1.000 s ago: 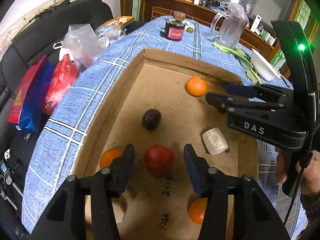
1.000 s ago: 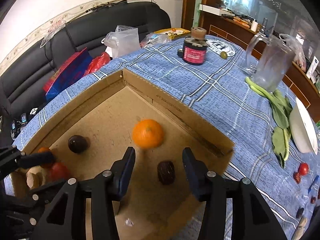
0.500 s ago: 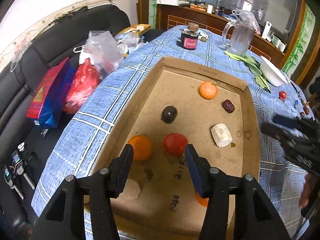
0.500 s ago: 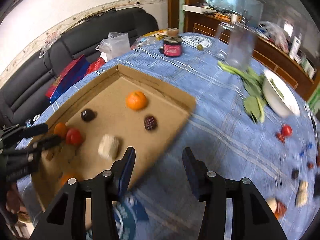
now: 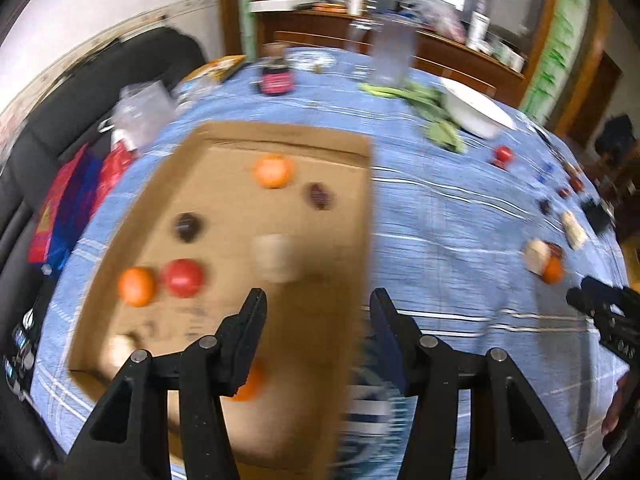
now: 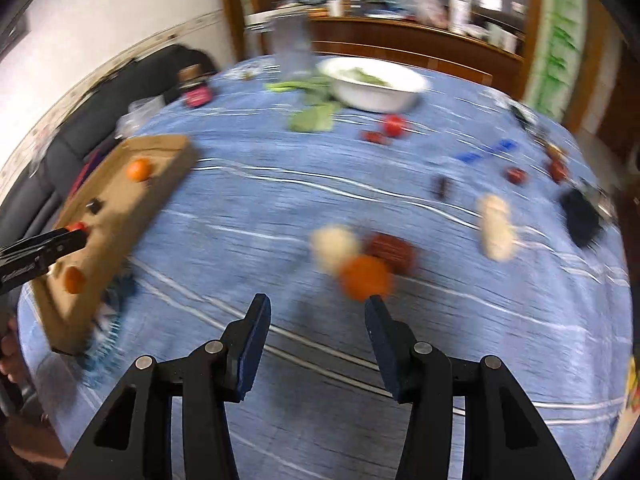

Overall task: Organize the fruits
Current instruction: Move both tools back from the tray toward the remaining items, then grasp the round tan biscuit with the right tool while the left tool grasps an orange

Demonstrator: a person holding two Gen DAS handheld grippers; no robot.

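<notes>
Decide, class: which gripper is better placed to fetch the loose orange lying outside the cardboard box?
Probably the right gripper: open and empty, with the orange just beyond its fingertips. The left gripper hangs over the box edge.

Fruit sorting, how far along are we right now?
Partly done: the cardboard tray already holds oranges, a tomato and dark fruits. Nothing is in hand; the left gripper and right gripper are both empty. Left: the loose orange and small fruits on the tablecloth.
</notes>
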